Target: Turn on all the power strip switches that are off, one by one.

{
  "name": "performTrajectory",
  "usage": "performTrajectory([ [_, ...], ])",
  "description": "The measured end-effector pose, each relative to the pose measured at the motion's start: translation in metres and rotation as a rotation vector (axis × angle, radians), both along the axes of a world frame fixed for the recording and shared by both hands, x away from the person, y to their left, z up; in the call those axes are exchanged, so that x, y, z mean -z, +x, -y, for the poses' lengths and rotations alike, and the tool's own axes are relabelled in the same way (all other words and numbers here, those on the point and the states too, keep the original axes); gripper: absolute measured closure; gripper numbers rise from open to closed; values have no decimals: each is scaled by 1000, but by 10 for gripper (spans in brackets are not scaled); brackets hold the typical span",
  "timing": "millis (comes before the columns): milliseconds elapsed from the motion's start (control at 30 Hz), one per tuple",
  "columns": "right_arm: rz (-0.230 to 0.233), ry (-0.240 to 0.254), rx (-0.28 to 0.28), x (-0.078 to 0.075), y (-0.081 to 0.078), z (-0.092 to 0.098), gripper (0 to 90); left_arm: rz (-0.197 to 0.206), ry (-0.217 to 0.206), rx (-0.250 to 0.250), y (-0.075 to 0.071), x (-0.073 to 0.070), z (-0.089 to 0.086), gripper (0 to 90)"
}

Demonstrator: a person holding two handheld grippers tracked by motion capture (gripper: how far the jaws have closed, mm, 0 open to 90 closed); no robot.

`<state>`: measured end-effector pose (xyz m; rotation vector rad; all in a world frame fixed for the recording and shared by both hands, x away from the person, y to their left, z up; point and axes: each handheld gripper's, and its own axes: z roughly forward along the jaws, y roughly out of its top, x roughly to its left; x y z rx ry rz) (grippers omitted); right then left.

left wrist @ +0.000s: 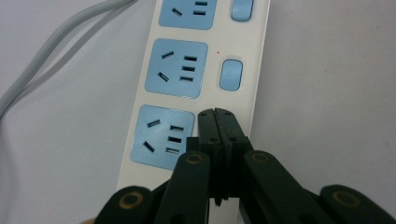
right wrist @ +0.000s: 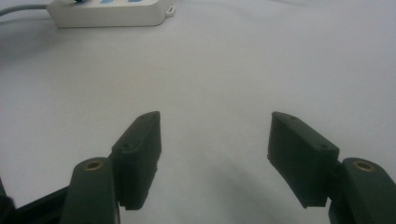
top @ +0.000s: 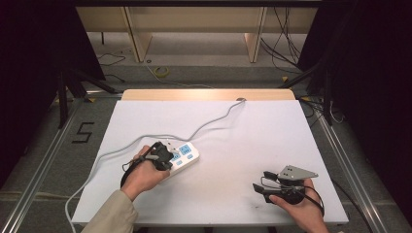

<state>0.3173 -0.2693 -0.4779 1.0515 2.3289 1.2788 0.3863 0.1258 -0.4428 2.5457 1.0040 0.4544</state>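
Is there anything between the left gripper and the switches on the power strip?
Nothing visible. The left gripper, jaws shut together, points down at the power strip beside the nearest blue socket, in line with the blue switch further along. The grey cord lies off to one side.

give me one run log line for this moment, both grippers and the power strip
left gripper: shut, tips over power strip at nearest switch spot | right gripper: open, empty, above table | strip cable: trails to far edge
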Motion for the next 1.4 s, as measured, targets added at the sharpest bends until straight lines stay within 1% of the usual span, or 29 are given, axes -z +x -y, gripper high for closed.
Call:
performTrajectory([
  [167,1,-1,0,0,0,0,355,3,24,12,0,0,2,900],
  [400,0,-3,0,0,0,-1,356,22,71,25,-2,1,7,900],
  [467,0,-4,0,0,0,-1,356,32,73,26,-3,2,7,900],
  [500,0,-4,-1,0,0,-1,356,35,63,21,-3,2,7,900],
  [600,-1,-4,-3,0,0,0,358,29,57,19,-2,1,6,900],
  [633,-1,-5,-2,0,0,0,358,27,47,11,-2,2,6,900],
  [667,-1,-5,-3,0,0,0,358,22,33,4,-1,2,5,900],
  [700,-1,-4,-2,0,0,-1,358,14,4,3,0,2,3,900],
  [767,-1,-5,-3,0,0,-1,358,5,-36,-5,2,2,0,900],
  [800,-1,-4,-3,0,0,-1,358,5,-45,-10,2,3,0,900],
  [867,1,-5,-5,0,0,0,358,4,-45,-11,2,2,0,900],
  [900,0,-4,-4,0,0,0,358,12,-54,-12,2,2,0,900],
  [967,0,-4,-4,0,0,0,358,2,-52,-15,3,1,-1,900],
  [1033,0,-4,-4,0,0,0,358,6,-52,-21,3,1,-3,900],
  [1067,3,-3,-5,0,0,0,358,6,-55,-23,3,1,-4,900],
  [1133,1,-3,-4,0,0,-1,358,19,-64,-35,4,-2,-6,900],
  [1200,2,-1,-5,0,0,-1,358,20,-81,-43,4,-4,-8,900],
  [1400,2,-3,-10,0,1,-1,358,19,-100,-46,5,-7,-9,900],
])
